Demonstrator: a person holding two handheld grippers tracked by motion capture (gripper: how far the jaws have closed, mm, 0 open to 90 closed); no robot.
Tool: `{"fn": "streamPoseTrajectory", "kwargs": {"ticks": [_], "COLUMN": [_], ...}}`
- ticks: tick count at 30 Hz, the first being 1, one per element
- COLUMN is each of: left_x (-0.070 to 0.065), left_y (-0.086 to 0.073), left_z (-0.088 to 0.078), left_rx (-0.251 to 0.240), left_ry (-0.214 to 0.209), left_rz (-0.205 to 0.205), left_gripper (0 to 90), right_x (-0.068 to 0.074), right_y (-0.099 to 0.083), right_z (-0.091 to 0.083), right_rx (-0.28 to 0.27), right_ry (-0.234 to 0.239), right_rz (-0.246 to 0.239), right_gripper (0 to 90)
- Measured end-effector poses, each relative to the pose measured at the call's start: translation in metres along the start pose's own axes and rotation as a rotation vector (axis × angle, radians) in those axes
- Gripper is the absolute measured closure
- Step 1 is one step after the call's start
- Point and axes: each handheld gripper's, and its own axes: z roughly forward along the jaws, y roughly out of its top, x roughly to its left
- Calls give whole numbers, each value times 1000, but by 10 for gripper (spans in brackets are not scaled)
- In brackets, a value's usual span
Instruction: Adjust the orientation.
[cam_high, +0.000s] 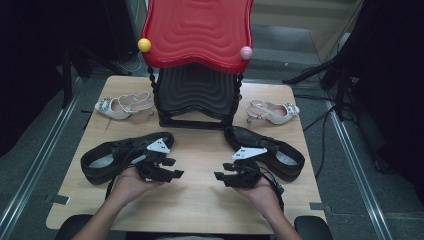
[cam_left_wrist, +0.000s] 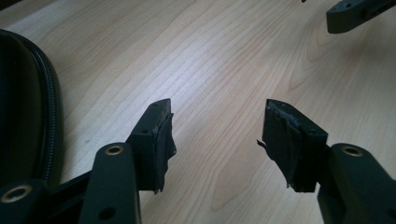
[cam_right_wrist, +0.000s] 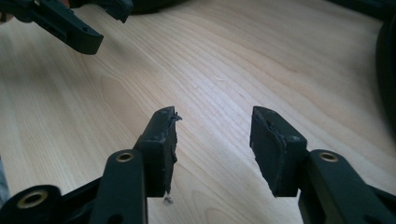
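Two black leather shoes lie on the wooden table (cam_high: 200, 200): one (cam_high: 107, 156) at the left, one (cam_high: 267, 150) at the right. Two pale heeled sandals rest farther back, one (cam_high: 122, 106) left and one (cam_high: 272, 112) right of a red and black tiered rack (cam_high: 197, 60). My left gripper (cam_high: 172, 168) hovers open beside the left black shoe, pointing toward the table's middle; nothing sits between its jaws (cam_left_wrist: 217, 135). My right gripper (cam_high: 222, 171) faces it, open and empty (cam_right_wrist: 212, 137), close to the right black shoe.
The rack has a yellow knob (cam_high: 144, 45) and a pink knob (cam_high: 246, 52) on its top shelf. Bare wood lies between the two grippers. Dark stands and cables flank the table on both sides.
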Motion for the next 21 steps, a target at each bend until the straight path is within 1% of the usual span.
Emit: {"fn": "streamPoseTrajectory", "kwargs": {"ticks": [2,3,5,6,7,8,9,10,11,12,15,16,17,18,19,21], "left_x": [0,-1,-1,-1,-1,-1,-1,0,0,0,1,1,1,1,1,1], "left_y": [0,0,0,0,0,0,0,-1,-1,-1,-1,-1,-1,-1,-1,-1], "left_z": [0,-2,-2,-3,-3,-3,-3,-3,-3,-3,-3,-4,-4,-4,-4,-5], "left_rx": [-1,-3,-6,-7,-7,-3,-3,5,5,8,1,8,8,16,16,27], "left_ry": [-4,-13,-14,-12,-15,-12,-12,1,1,2,2,1,1,8,8,12], "left_rz": [-3,4,0,-4,-6,2,2,15,15,8,4,9,9,14,14,17], "left_gripper": [391,386,385,385,397,417,425,431,432,432,435,436,436,437,437,437], "right_x": [3,5,7,7,9,11,12,12,12,15,14,14,14,15,15,15], "right_y": [2,2,3,4,5,6,6,6,6,5,5,6,6,6,6,6], "right_z": [-2,-3,-3,-4,-5,-5,-6,-5,-5,-2,0,0,0,0,0,0], "right_rx": [3,7,8,6,0,-11,-13,-20,-20,-20,-10,-4,-4,-5,-5,-7], "right_ry": [-38,-48,-48,-41,-23,13,23,36,36,17,8,13,13,5,5,5], "right_rz": [-40,-57,-63,-57,-54,-64,-61,-64,-64,-65,-54,-34,-34,-31,-31,-41], "right_gripper": [504,497,488,466,418,328,301,246,246,157,146,141,141,168,168,224]}}
